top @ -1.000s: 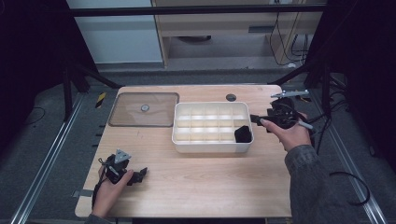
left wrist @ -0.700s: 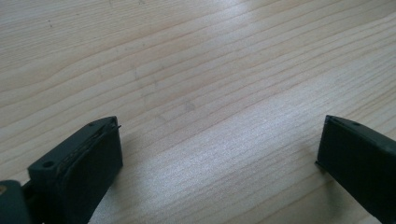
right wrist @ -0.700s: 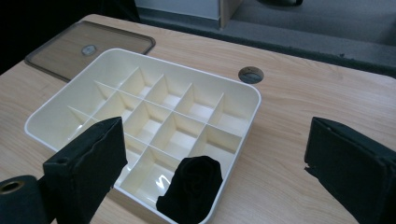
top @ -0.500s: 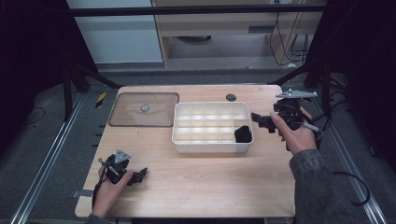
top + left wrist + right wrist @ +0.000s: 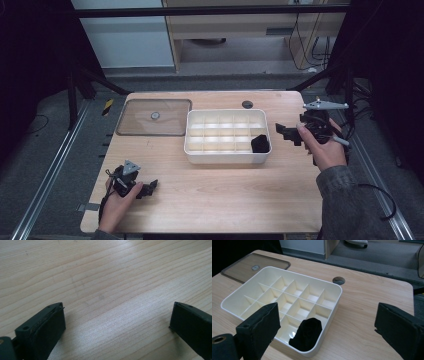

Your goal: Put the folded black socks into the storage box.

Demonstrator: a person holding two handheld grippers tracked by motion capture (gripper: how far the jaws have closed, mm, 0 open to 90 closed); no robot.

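Black fabric, seemingly a rolled sock (image 5: 306,333), is seen standing in the corner compartment of the white divided organizer box (image 5: 200,150), the corner nearest the right gripper (image 5: 289,134); in the high view the black bundle (image 5: 260,144) sits at the box's near right end, with its top leaning on the rim. The right gripper is held above the table (image 5: 225,200) just beside the box's right wall, apart from the bundle, and its jaws are spread wide with nothing between them, as is shown in the right gripper view. The other compartments of the box are seen bare. A translucent brown lid (image 5: 155,117) with a small round knob is laid flat on the table to the left of the box, close to it but not touching. A small dark round hole (image 5: 247,104) is set in the tabletop behind the box. The left gripper (image 5: 149,189) is rested low at the near left part of the table, well apart from the box; its jaws are spread wide over bare wood, nothing being gripped.
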